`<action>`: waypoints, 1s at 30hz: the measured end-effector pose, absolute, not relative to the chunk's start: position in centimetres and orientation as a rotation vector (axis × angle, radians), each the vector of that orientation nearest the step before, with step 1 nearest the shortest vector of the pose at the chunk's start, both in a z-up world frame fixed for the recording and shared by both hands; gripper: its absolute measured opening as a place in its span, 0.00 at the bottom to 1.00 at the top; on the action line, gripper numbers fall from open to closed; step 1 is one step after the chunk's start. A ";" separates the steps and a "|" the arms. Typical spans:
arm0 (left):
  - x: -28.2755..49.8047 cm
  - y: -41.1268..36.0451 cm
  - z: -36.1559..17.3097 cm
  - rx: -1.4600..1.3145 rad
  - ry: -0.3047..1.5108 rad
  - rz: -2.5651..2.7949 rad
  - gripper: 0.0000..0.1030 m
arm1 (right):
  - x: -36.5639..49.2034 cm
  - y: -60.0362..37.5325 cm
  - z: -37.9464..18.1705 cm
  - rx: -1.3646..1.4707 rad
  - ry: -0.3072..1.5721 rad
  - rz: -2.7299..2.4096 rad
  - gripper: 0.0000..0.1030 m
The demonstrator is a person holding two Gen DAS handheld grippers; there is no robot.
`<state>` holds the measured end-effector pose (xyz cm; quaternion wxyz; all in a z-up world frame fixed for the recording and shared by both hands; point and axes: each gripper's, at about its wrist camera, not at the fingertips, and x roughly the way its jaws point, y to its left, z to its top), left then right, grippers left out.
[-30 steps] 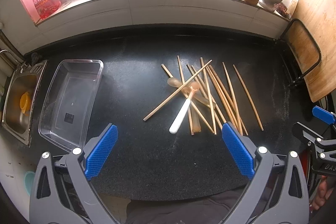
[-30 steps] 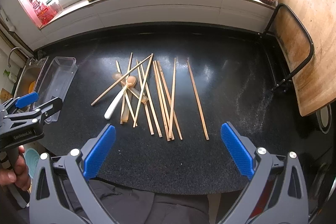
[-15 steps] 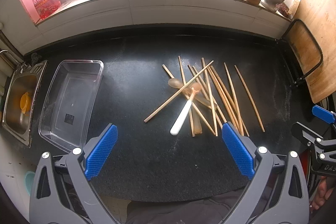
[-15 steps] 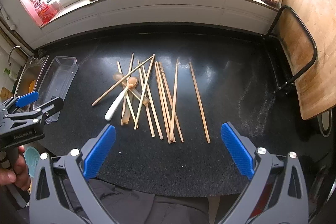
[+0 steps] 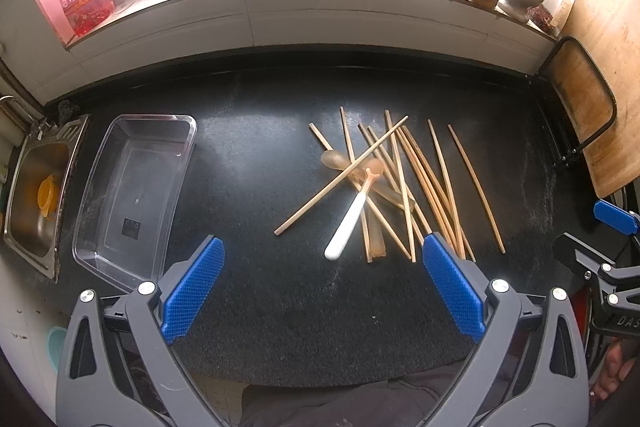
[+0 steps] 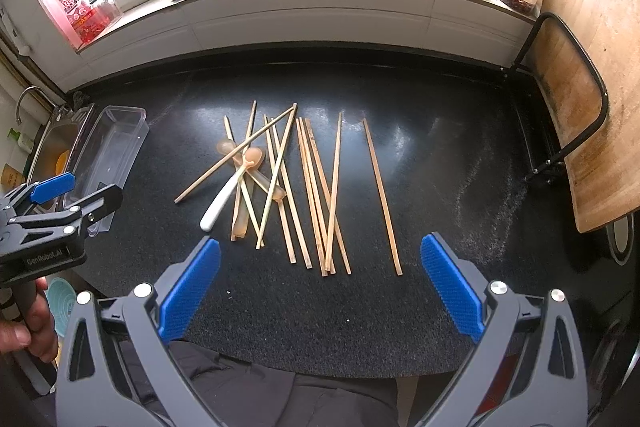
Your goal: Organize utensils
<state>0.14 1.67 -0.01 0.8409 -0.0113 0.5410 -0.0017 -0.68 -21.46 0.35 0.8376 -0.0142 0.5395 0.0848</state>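
While both grippers, left (image 5: 322, 285) and right (image 6: 320, 285), gaped empty, I saw chopsticks (image 6: 316, 195) and spoons (image 6: 230, 191) unsorted, tray (image 5: 132, 195) unfilled.

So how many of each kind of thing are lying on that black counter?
Chopsticks: about 11 (they overlap, so the count is not certain)
Spoons: 3
Clear tray: 1
Total: about 15
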 end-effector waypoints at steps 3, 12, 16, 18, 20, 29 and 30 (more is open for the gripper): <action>0.4 1.5 -0.2 -0.025 1.146 -0.011 0.94 | -0.6 -21.5 0.3 -0.027 1.143 0.180 0.95; 1.7 2.1 -2.0 0.027 1.146 -0.057 0.94 | 0.4 -22.4 -0.6 -0.022 1.149 0.177 0.95; 2.6 3.1 -3.9 0.037 1.116 -0.077 0.94 | 1.1 -23.5 -1.7 -0.030 1.127 0.194 0.95; 3.2 3.0 -5.7 0.120 1.127 -0.120 0.94 | 1.6 -24.1 -2.7 -0.039 1.121 0.202 0.95; 3.9 3.3 -7.4 0.155 1.147 -0.153 0.94 | 2.4 -25.0 -4.4 -0.053 1.136 0.198 0.95; 8.7 4.4 -14.8 0.215 1.167 -0.325 0.94 | 4.3 -28.0 -13.5 -0.196 1.206 0.200 0.95; 9.0 4.5 -15.2 0.224 1.166 -0.334 0.94 | 4.5 -28.4 -14.8 -0.221 1.218 0.195 0.95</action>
